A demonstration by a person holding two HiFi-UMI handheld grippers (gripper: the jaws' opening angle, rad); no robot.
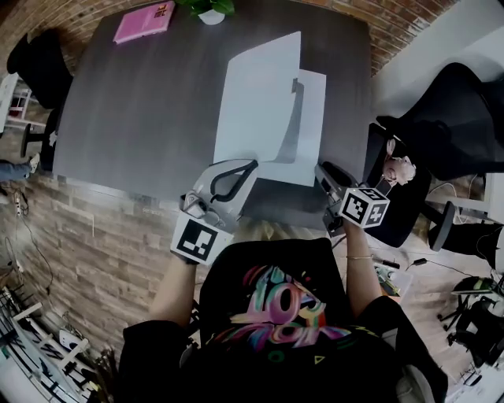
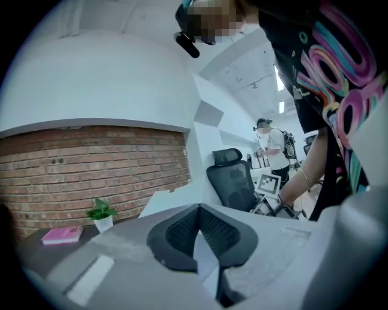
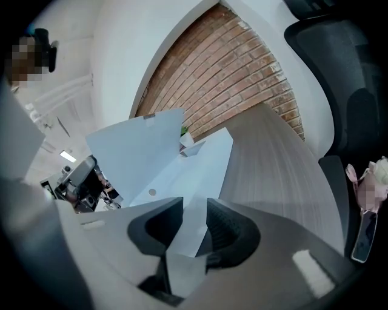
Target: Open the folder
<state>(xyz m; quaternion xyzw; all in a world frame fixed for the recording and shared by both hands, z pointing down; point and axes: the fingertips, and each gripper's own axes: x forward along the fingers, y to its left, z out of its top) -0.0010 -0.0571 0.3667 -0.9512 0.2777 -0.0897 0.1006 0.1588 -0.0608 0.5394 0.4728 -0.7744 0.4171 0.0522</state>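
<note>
A pale blue folder lies on the dark grey table (image 1: 142, 110) in front of me. Its cover (image 1: 256, 94) stands raised off the lower leaf (image 1: 311, 118). My left gripper (image 1: 244, 169) is shut on the cover's near edge; in the left gripper view its jaws (image 2: 199, 209) pinch the thin sheet (image 2: 205, 257). At the folder's near right corner, my right gripper (image 1: 321, 171) has the lower leaf (image 3: 194, 169) deep between its jaws (image 3: 194, 209) and looks shut on it. The raised cover (image 3: 139, 151) shows at that view's left.
A pink book (image 1: 143, 21) and a small potted plant (image 1: 211, 9) sit at the table's far edge. A black office chair (image 1: 449, 118) stands right of the table. A brick wall (image 2: 91, 163) lies beyond. A person (image 2: 270, 142) stands in the background.
</note>
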